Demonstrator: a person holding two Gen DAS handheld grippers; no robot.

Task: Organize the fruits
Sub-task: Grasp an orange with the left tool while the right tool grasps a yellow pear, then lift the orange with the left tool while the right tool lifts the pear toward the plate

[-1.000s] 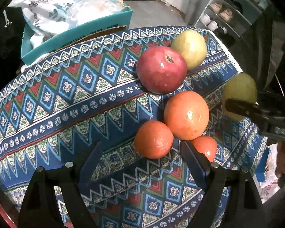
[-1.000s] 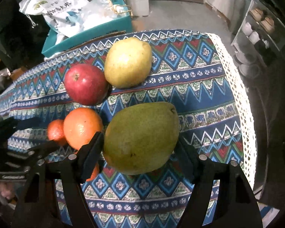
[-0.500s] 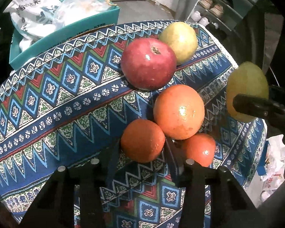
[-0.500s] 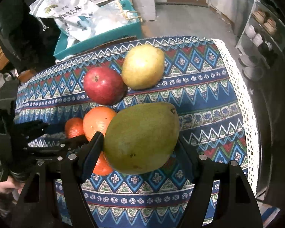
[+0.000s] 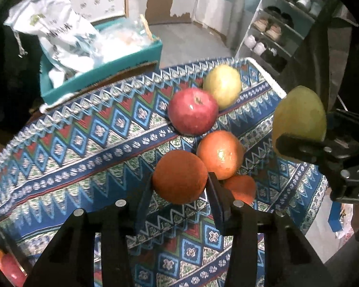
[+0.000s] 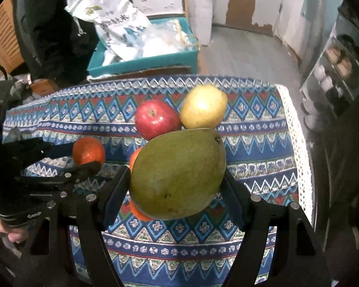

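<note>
My left gripper is shut on a small orange and holds it above the patterned tablecloth; the same orange shows in the right wrist view. My right gripper is shut on a large green mango, lifted over the table; it appears at the right in the left wrist view. On the cloth lie a red apple, a yellow pear, a big orange and a smaller orange.
A teal box with white bags stands behind the table. A shoe rack is at the right. The table's right edge has white lace trim. Something red and orange sits at the lower left.
My left gripper closed on the small orange and lifted it off the cloth. My right gripper rose higher with the mango.
</note>
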